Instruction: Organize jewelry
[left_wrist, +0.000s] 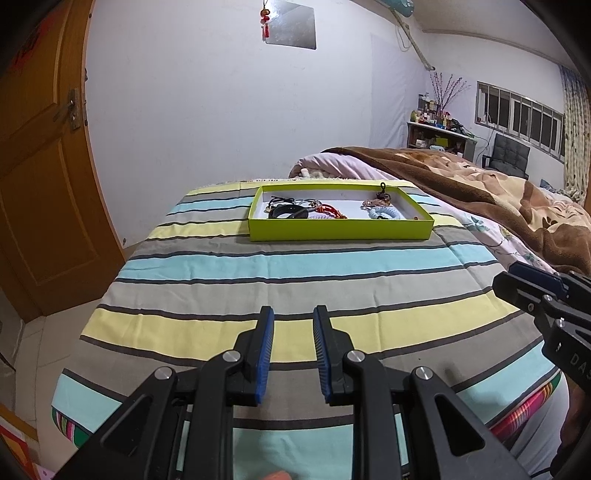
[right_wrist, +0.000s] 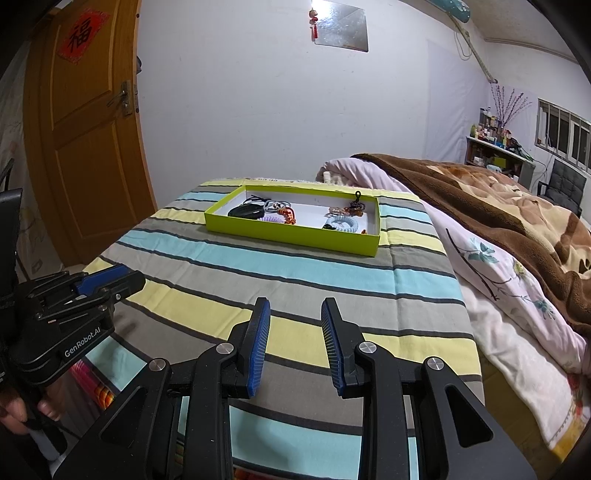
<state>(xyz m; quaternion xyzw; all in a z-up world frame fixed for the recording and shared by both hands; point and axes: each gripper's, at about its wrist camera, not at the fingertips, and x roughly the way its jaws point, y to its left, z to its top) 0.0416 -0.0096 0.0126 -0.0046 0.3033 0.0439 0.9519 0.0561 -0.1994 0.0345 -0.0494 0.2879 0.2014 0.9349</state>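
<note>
Left-wrist view has the left tongs nearest, their blue-padded black fingers spread with nothing between them, held over a striped cloth of yellow, grey and pale-blue bands that covers the bed. At the right edge of that view the right tongs reach in from the side. From the right-wrist view the right tongs are likewise spread and empty above the same cloth, and the left tongs show at the left, with the person's fingers wrapped round the handle below.

Well beyond both pairs of tongs, near the far end of the striped cloth, sits a shallow lime-green cardboard box with a white floor. Inside it lies the jewelry: a black band at the left, a red-orange knotted piece near the middle, a pale-blue coiled ring at the right, and a brown charm with a black loop behind that.

Right of the cloth lies a floral pink quilt under a brown fleece blanket. A wooden door stands at far left.
</note>
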